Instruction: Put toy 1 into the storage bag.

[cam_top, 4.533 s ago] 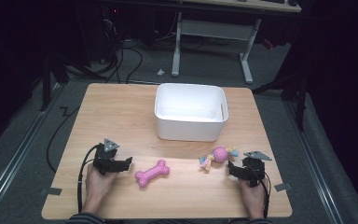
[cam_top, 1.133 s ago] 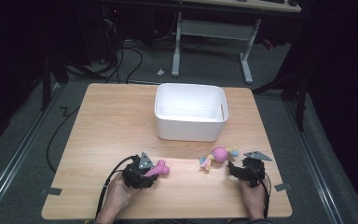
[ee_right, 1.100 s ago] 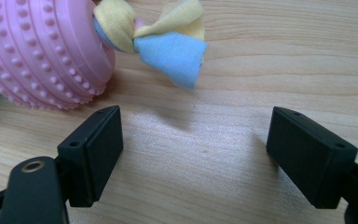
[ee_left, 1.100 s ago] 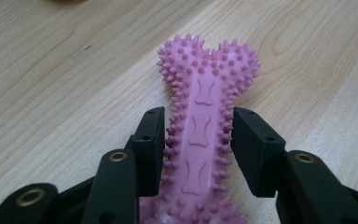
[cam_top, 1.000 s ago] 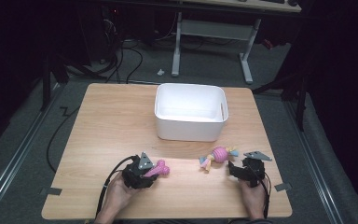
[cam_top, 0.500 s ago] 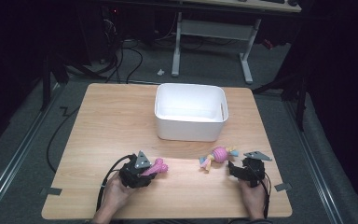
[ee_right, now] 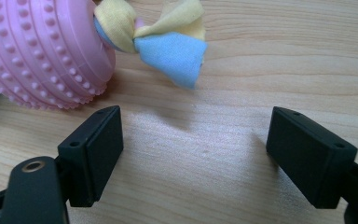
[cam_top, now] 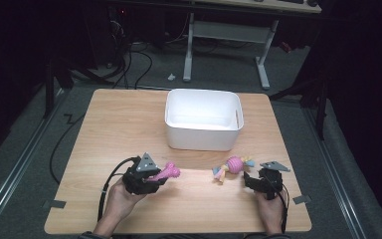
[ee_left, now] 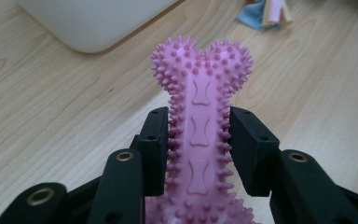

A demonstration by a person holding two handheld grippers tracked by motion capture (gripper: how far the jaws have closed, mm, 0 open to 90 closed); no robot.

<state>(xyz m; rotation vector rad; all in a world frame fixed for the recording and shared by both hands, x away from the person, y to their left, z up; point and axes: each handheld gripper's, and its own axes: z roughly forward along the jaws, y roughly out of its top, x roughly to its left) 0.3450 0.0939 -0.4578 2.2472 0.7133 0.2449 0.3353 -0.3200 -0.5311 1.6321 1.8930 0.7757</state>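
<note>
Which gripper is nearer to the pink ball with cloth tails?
Right. The right gripper sits open just beside the pink ball, not touching it. The left gripper is farther away, shut on the pink bone.

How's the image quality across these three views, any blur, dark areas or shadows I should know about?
High view: table evenly lit, the floor and surroundings dark. Left gripper view: pink bone toy sharp; white bin slightly soft. Right gripper view: pink ball and cloth tails sharp, casting a soft shadow on the wood.
</note>
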